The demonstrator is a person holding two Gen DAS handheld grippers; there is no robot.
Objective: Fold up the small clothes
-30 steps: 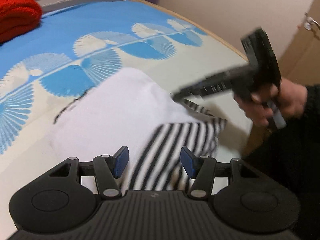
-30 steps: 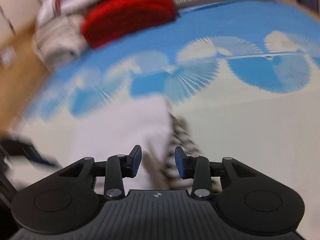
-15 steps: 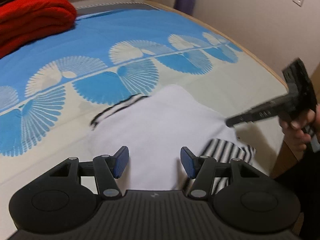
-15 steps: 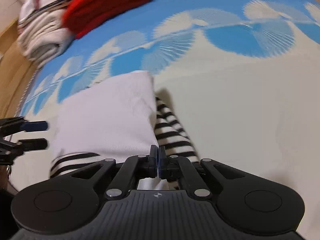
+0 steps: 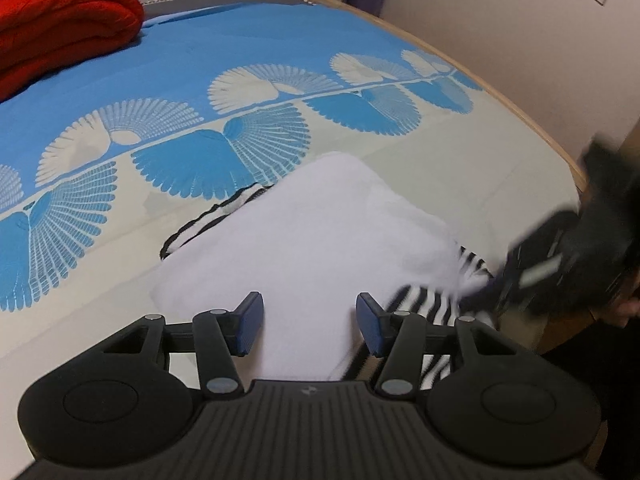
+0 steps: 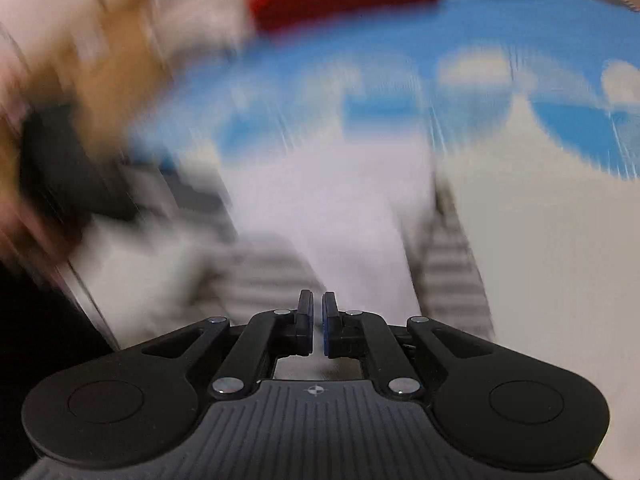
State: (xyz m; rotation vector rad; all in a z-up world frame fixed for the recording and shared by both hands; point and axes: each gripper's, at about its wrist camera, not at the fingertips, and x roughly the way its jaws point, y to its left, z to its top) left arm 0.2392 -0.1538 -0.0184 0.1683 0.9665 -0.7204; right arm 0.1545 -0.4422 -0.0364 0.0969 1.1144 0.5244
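The small white knit garment with black-and-white striped sleeves lies on the bed's blue and cream fan-patterned cover, at centre frame in the left wrist view, near the bed's lower right edge. Its white body shows as one smooth folded panel. One striped sleeve pokes out at the panel's left edge; another striped part sticks out at lower right.

The left hand-held gripper hangs over the near edge of the white panel, jaws about half apart and closing, gripping nothing. The right hand-held gripper, badly blurred in both views, has its jaws nearly together, with only a narrow slit. I cannot tell whether any cloth is pinched in it.

Judgement: the fold is well begun but unfinished. The striped ends remain to be tucked. A folded red blanket sits at upper left.
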